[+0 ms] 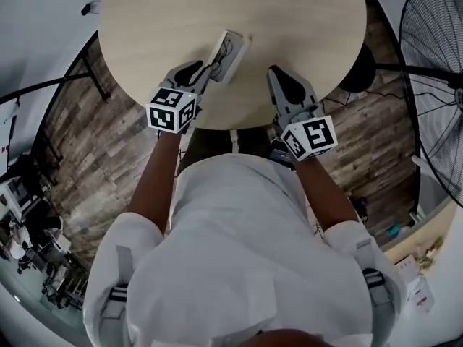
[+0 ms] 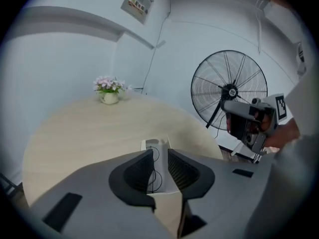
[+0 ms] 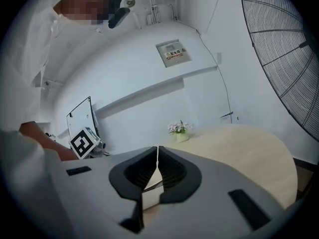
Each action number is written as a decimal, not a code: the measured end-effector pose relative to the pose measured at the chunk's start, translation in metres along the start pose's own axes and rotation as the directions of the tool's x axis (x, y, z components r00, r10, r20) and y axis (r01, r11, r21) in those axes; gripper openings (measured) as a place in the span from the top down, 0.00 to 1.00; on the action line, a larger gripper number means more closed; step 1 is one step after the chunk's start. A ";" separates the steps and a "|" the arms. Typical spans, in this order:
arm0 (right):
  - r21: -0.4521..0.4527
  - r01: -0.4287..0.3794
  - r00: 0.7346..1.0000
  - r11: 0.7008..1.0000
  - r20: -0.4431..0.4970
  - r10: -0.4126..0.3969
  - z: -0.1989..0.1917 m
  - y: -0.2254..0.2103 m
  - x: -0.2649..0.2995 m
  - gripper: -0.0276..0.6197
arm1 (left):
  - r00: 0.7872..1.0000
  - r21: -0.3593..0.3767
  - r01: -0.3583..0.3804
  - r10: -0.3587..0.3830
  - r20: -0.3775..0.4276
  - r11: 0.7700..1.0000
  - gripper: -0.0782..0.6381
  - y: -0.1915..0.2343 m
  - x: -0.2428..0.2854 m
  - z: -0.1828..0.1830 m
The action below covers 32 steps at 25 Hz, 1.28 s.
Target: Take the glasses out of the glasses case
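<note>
Pale round surface (image 1: 159,20) holds the open glasses case (image 1: 233,49) near its lower edge, where a skewed pinch by the narrowly parted left tongs (image 2: 159,152) could drag it off, the right tongs (image 3: 157,148) being closed and empty.

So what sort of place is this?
Probably an indoor workroom or lab rather than a home: a round wooden table, a large pedestal fan and a posted wall notice.

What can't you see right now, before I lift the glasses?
Glasses: left gripper view, mostly behind the parted jaws of the left gripper; contact unclear.
Glasses case: head view, near end under that gripper, contents too small.
Wall sign: right gripper view, print too small.
</note>
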State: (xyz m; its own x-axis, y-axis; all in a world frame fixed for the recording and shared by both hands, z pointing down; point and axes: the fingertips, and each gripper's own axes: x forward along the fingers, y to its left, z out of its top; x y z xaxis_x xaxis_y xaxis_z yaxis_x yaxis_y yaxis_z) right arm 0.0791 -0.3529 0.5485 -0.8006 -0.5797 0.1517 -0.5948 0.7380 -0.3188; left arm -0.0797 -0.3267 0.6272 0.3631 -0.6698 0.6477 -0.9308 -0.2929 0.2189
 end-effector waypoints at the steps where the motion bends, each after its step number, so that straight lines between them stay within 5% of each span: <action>1: 0.006 0.004 1.000 1.000 0.002 -0.004 -0.002 -0.003 0.003 0.92 | 0.999 0.012 0.002 -0.001 -0.041 1.000 0.74 0.000 0.010 -0.005; 9: 0.026 0.039 0.999 0.999 0.010 -0.039 -0.016 -0.025 0.013 0.92 | 0.974 0.108 0.034 -0.009 -0.225 0.994 0.73 -0.006 0.066 -0.029; 14: 0.060 0.062 0.998 0.996 -0.021 -0.060 -0.033 -0.034 0.009 0.92 | 0.941 0.159 0.042 0.014 -0.338 0.986 0.74 -0.007 0.084 -0.047; 20: 0.076 0.083 0.996 0.994 -0.032 -0.080 -0.044 -0.051 0.006 0.92 | 0.915 0.242 0.012 0.087 -0.394 0.970 0.76 0.000 0.095 -0.058; 32: 0.082 0.090 0.996 0.993 -0.023 -0.088 -0.045 -0.055 -0.001 0.92 | 0.899 0.227 -0.015 0.112 -0.423 0.974 0.79 0.002 0.105 -0.064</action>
State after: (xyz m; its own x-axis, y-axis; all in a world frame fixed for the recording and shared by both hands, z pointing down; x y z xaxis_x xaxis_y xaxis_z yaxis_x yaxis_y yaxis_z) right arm 0.1092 -0.3777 0.6076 -0.7463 -0.6347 0.2004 -0.6564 0.6518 -0.3799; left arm -0.0464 -0.3537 0.7425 0.2037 -0.3461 0.9158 -0.9021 -0.4298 0.0382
